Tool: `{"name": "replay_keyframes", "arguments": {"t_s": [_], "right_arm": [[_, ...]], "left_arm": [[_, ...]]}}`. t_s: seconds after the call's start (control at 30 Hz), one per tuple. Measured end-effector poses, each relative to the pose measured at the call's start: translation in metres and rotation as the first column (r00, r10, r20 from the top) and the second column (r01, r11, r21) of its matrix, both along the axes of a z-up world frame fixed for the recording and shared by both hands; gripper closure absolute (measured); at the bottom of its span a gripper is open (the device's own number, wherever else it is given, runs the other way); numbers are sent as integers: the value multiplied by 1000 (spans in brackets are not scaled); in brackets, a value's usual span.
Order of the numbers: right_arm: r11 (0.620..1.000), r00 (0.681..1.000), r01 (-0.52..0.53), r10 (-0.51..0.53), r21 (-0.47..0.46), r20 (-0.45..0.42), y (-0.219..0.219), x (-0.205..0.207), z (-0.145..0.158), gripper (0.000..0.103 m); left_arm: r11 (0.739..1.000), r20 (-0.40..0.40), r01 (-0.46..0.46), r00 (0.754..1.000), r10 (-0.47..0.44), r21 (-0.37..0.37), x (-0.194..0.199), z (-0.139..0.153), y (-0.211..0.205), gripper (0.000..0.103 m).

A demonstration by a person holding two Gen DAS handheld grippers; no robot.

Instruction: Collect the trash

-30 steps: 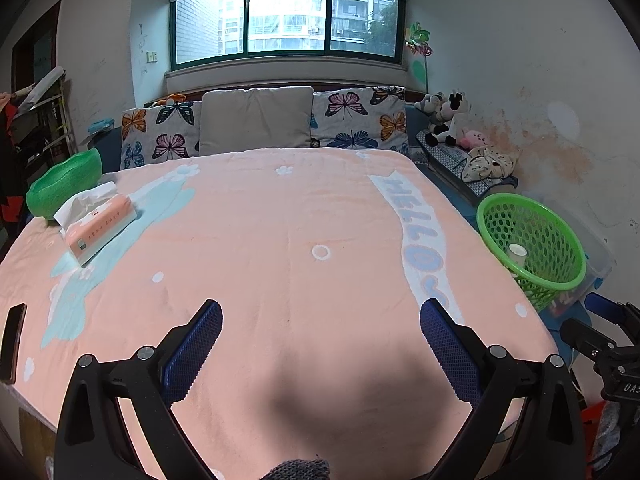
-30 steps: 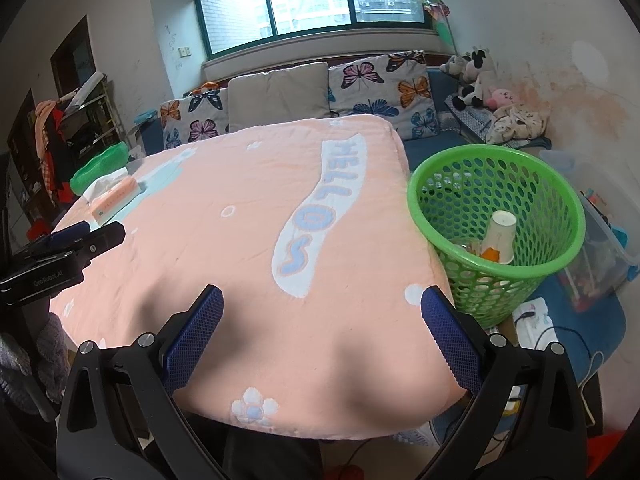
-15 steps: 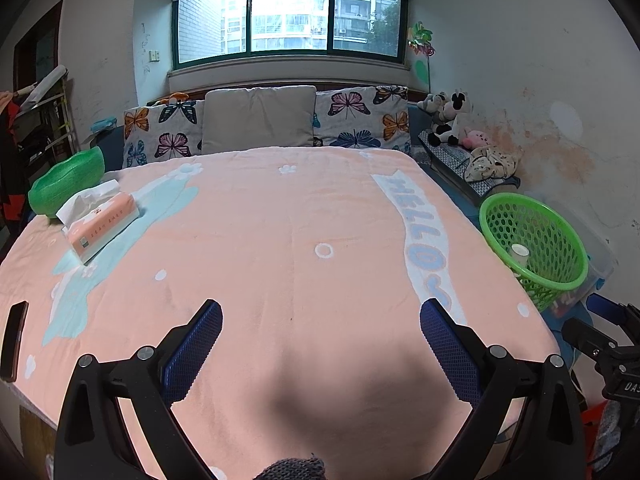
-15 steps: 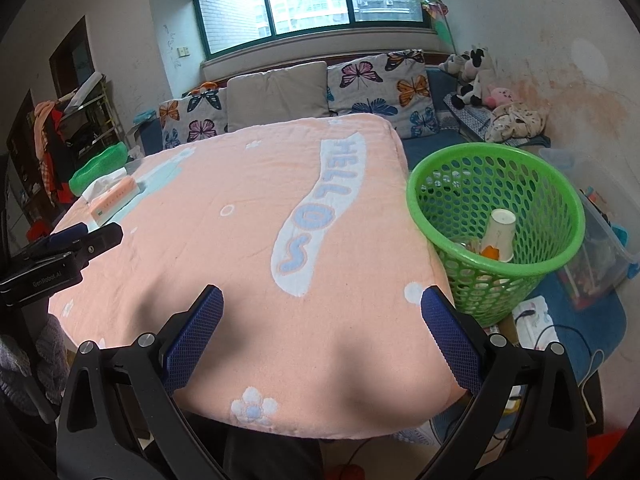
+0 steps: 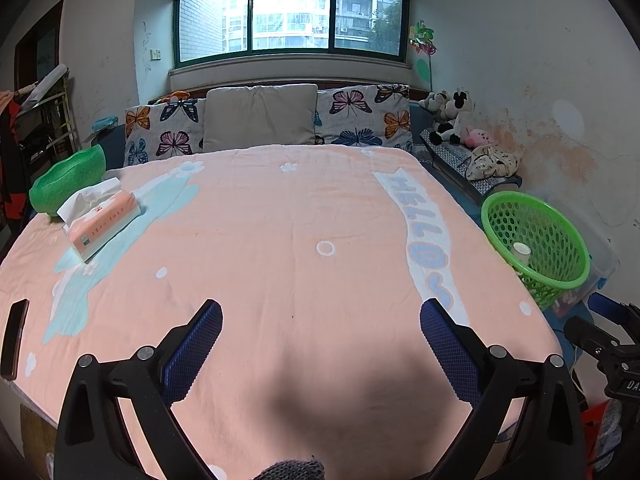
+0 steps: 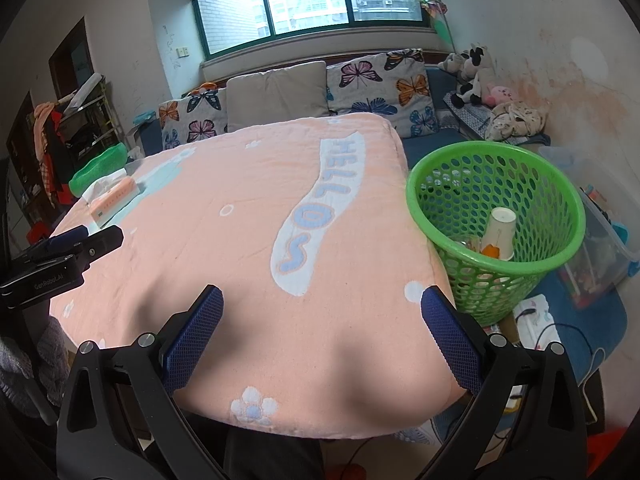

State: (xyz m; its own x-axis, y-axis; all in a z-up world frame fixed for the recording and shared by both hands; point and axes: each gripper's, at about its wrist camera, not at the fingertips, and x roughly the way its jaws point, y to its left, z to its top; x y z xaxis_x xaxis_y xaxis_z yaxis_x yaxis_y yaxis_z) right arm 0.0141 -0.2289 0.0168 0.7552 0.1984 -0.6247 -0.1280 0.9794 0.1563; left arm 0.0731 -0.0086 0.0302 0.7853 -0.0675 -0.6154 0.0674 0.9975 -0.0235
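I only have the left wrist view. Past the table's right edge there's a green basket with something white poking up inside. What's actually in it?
Observer: A paper cup stands tilted, bottom up, inside the green basket, with something orange at its base.
Operator: Is the right gripper carrying anything?
Observer: No. The right gripper is empty, jaws wide apart, over the table's near corner beside the basket.
Operator: Anything on the floor near the basket?
Observer: A white flat item lies on the floor at the basket's near side; I can't tell what it is.
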Motion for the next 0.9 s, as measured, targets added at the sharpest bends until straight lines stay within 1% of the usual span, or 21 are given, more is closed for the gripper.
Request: {"name": "replay_keyframes", "arguments": {"t_s": [0.9], "right_arm": [[1000, 1000, 8, -8, 1, -4, -1, 1, -1, 5]], "left_arm": [[1000, -6, -3, 1000, 3, 4, -1, -5, 2, 7]]}}
